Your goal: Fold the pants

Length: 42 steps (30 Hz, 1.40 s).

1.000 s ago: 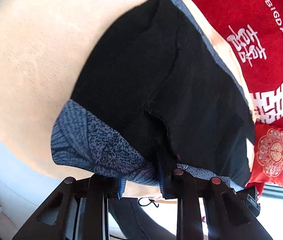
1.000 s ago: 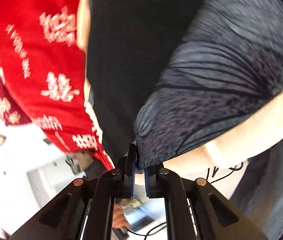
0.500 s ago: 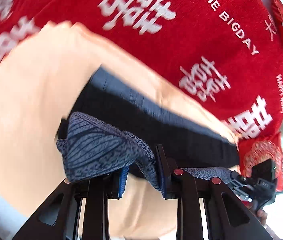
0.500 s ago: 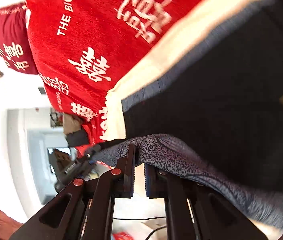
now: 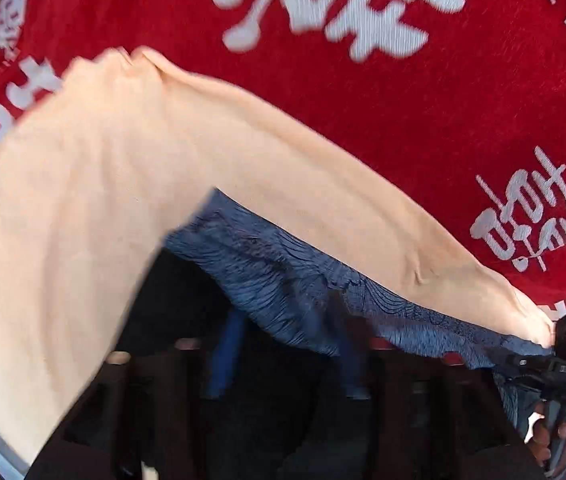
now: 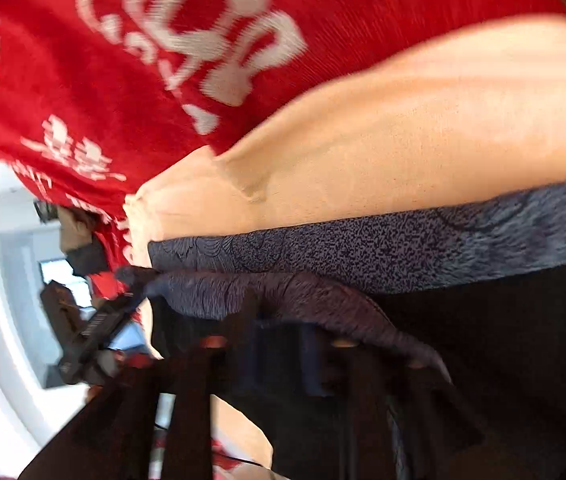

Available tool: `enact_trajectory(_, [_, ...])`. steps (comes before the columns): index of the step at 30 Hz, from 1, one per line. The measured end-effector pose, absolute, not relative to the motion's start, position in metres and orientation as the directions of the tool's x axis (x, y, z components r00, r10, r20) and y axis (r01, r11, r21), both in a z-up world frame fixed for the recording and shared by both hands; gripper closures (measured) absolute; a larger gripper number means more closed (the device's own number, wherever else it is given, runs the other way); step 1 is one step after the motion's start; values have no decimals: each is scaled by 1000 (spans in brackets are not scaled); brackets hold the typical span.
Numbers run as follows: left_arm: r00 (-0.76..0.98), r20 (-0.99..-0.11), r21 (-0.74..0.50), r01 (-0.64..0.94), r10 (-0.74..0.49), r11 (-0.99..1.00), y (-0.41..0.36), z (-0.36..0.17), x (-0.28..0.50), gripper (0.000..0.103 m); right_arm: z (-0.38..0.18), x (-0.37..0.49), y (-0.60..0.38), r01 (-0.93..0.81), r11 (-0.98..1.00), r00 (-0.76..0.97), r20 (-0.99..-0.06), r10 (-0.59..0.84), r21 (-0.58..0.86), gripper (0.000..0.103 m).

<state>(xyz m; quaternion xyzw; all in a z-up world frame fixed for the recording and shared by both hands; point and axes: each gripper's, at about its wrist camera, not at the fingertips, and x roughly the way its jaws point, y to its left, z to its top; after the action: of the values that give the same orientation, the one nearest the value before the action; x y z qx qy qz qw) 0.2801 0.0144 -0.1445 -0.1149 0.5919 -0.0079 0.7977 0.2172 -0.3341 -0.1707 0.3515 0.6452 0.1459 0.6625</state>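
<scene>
The pants (image 5: 283, 276) are blue-grey patterned cloth with a black inner side, lying on a peach sheet (image 5: 83, 200). In the left wrist view the patterned edge drapes across my left gripper (image 5: 283, 364), whose blurred blue pads stand wide apart. The right gripper (image 5: 563, 368) shows at the far right by the same edge. In the right wrist view the pants (image 6: 363, 252) stretch as a band; a fold lies over my right gripper (image 6: 279, 352), pads apart and blurred. The left gripper (image 6: 95, 328) shows at the left.
A red blanket (image 5: 363, 100) with white characters lies behind the peach sheet, also in the right wrist view (image 6: 123, 60). A white room with a doorway (image 6: 11, 280) shows at the left.
Both grippers have swung forward and down over the sheet, carrying the patterned edge over the black part. Their pads, shut on cloth before, now stand apart.
</scene>
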Motion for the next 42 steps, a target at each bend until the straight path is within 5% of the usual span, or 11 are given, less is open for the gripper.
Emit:
enact_trajectory(1, [323,-939,-165,-130,-115,978,18,-133,276,23,-157,213,-334,241,717,143,-755,640,654,28])
enact_trajectory(3, [341,-935,-147,-124,-97,981,25,-117,266,23,-143,209,-331,211,732,152,-762,629,647,28])
enact_trajectory(7, [278,-959,-75,-45,-60,996,9,-132,264,23,-139,207,-299,90,800,83,-805,588,593,52])
enact_trajectory(11, [261,-964,-57,-12,-52,998,-25,-166,282,23,-165,222,-275,1,870,45,-869,492,493,54])
enact_trajectory(12, [259,-966,-27,-15,-22,1000,-33,-176,288,23,-170,224,-278,-8,892,49,-891,451,452,58])
enact_trajectory(14, [279,-960,34,-31,41,999,-45,-188,300,20,-175,231,-290,22,902,70,-901,428,431,90])
enact_trajectory(16, [280,-958,57,-30,63,998,-53,-196,308,10,-174,233,-309,94,889,99,-892,440,449,95])
enact_trajectory(21, [255,-965,65,-15,67,998,-62,-183,305,10,-149,213,-331,134,862,151,-870,470,489,84])
enact_trajectory(23, [245,-967,63,-4,62,998,-64,-172,295,10,-139,199,-340,144,848,167,-857,487,510,55])
enact_trajectory(25, [238,-969,67,29,58,997,-69,-161,281,10,-128,181,-349,164,835,185,-848,497,525,44])
enact_trajectory(42, [81,-983,-108,473,-165,875,-192,-137,125,10,-98,-67,-433,544,687,293,-876,383,482,44])
